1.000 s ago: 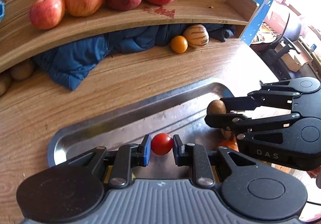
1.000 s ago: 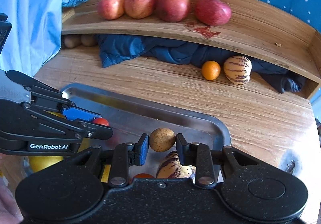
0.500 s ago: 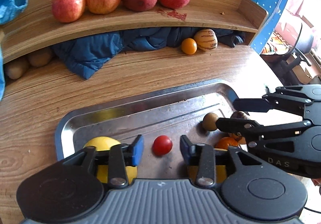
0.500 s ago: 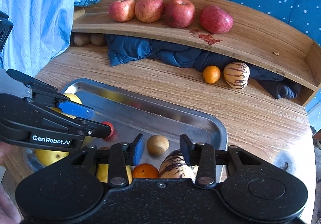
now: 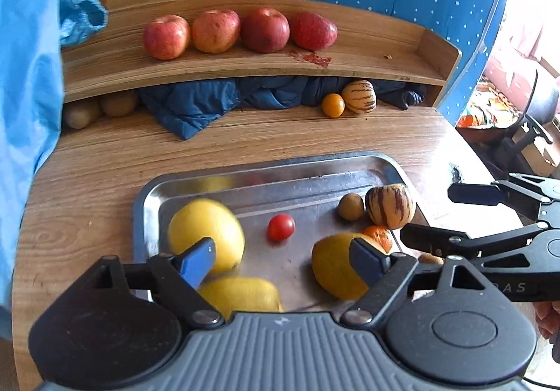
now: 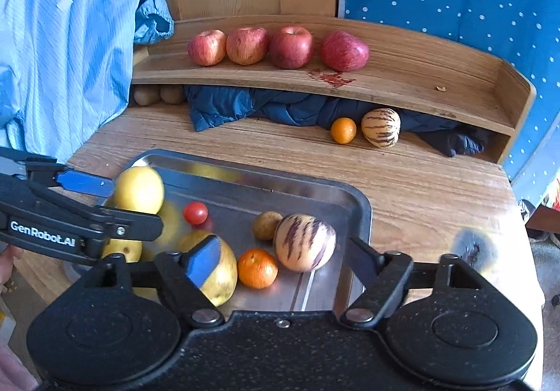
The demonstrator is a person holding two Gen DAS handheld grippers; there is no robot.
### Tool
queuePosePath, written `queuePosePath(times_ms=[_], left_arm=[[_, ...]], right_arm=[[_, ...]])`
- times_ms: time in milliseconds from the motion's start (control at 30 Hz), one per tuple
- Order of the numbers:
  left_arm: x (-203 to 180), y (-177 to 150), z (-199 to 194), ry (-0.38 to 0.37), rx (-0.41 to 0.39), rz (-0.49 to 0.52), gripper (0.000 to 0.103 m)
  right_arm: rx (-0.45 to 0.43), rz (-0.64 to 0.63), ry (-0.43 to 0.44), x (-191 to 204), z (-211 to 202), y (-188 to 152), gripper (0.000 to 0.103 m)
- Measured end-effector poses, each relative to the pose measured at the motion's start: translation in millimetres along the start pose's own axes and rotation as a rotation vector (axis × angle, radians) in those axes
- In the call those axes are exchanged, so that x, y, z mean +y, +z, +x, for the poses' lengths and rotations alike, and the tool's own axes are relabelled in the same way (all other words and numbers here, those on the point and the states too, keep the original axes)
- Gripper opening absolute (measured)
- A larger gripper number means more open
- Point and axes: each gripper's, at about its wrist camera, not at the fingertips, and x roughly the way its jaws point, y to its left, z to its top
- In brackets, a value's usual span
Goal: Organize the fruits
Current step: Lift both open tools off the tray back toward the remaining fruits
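Fruits [image 5: 280, 227] loose on steel tray [image 5: 150, 195], both grippers' fingers [image 5: 196, 263] spread, empty, apples [image 6: 290, 47] shelved behind.

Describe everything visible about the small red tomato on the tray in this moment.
The cherry tomato is small, round, smooth and glossy red, with a pale highlight on top. It lies free on the bare metal floor of the steel tray, near the middle, touching no other fruit. A large yellow fruit lies to its left and a small brown fruit to its right. No gripper holds it; the left gripper stands open, drawn back from it.
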Motion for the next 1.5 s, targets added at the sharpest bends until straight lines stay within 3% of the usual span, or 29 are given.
queuePosePath(times_ms=[300, 500, 700, 1133, 1500], left_arm=[[3, -29, -27, 0.062, 0.020, -0.019, 0.098], [1, -44, -30, 0.075, 0.083, -0.010, 0.101], [-8, -43, -31, 0.092, 0.098, 0.032, 0.102], [-31, -14, -21, 0.078, 0.087, 0.157, 0.102], [-36, 45, 24, 0.037, 0.081, 0.200, 0.102]], right_arm=[[0.008, 0.047, 0.034, -3, -19, -23, 0.099], [0.044, 0.071, 0.043, -7, -21, -34, 0.101], [0.083, 0.090, 0.031, -9, -22, -41, 0.102], [0.085, 0.180, -0.020, -30, -27, -41, 0.102], [0.093, 0.245, -0.089, -64, 2, -14, 0.102]])
